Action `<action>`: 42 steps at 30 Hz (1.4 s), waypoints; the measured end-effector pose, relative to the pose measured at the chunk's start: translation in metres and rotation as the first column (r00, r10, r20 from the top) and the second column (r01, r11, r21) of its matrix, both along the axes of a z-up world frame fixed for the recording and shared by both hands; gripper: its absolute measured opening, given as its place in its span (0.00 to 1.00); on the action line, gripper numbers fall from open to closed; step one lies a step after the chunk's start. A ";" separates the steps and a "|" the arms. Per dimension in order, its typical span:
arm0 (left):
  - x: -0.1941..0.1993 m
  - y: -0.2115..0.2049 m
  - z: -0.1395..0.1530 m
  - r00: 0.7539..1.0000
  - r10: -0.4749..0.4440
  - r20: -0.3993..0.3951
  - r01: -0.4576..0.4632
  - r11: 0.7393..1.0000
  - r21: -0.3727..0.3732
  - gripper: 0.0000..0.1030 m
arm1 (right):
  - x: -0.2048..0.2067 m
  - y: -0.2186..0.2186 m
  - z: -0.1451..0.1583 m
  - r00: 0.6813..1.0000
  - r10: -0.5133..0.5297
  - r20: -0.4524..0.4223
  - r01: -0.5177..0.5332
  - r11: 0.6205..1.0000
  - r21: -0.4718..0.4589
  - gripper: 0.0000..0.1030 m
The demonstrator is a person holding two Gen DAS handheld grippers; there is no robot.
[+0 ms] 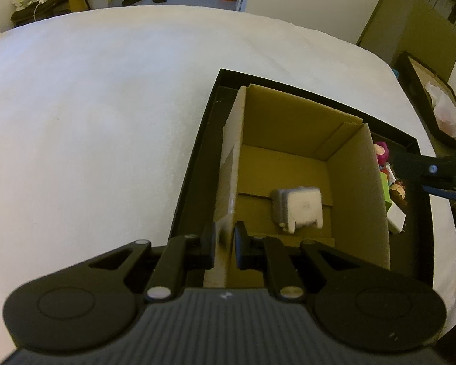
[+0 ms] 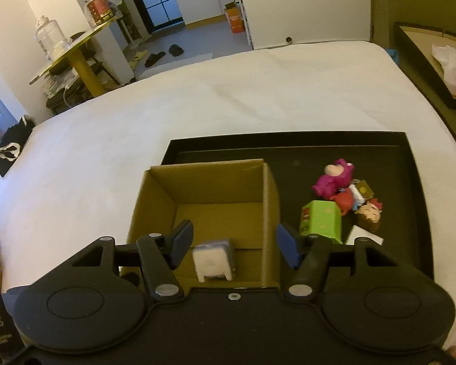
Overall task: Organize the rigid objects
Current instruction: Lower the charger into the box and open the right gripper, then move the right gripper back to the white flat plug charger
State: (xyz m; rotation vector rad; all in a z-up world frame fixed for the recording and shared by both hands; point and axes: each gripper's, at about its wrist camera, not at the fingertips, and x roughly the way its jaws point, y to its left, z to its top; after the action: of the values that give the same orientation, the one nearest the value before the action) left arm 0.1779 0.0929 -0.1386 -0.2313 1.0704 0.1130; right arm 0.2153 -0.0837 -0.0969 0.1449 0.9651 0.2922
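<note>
One object is judged to be sorted so far: a white and grey adapter (image 2: 213,260) is seen lying on the floor of the open cardboard box (image 2: 155,194), below and between the tips of the right gripper (image 2: 233,247). The fingers of that gripper are held apart over the box's near right corner, with nothing pressed between the blue pads (image 2: 183,243); the adapter is not touched by them. One finger sits over the box interior, the other just outside the box's right wall.

The left gripper (image 1: 223,245) is clamped on the near left wall of the cardboard box (image 1: 358,188), its fingers pinched together with the cardboard edge between them, so the box appears to be steadied. Ahead of those fingers and slightly right, the adapter (image 1: 299,210) is seen resting inside.

The rest of the job is judged to be still ahead. To the right of the right gripper's fingers, on the black tray (image 2: 319,143) that carries the box, a loose cluster is left: a green box (image 2: 322,220), a pink figure (image 2: 337,178), a red toy (image 2: 345,202), a small doll head (image 2: 369,214), and a white flat piece (image 2: 364,234) just beyond the right finger. None of these is yet inside the cardboard box.
</note>
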 end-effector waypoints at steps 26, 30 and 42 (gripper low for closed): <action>0.010 -0.029 0.003 0.995 0.073 -0.070 -0.060 0.983 0.175 0.32 | 0.002 -0.102 -0.029 0.993 -0.114 0.006 0.114 0.991 0.072 0.59; 0.010 -0.031 0.006 0.992 0.103 -0.067 -0.086 0.972 0.219 0.44 | 0.007 -0.111 -0.044 0.993 -0.118 -0.016 0.119 0.989 0.089 0.59; 0.022 -0.038 0.011 0.988 0.137 -0.065 -0.109 0.941 0.321 0.70 | 0.022 -0.139 -0.090 0.968 -0.226 -0.107 0.243 0.952 0.187 0.59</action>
State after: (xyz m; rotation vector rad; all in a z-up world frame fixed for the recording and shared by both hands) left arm 0.2001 0.0553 -0.1271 -0.0018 1.1066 0.4084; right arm 0.2376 -0.2225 -0.1870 0.4557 0.9901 0.1632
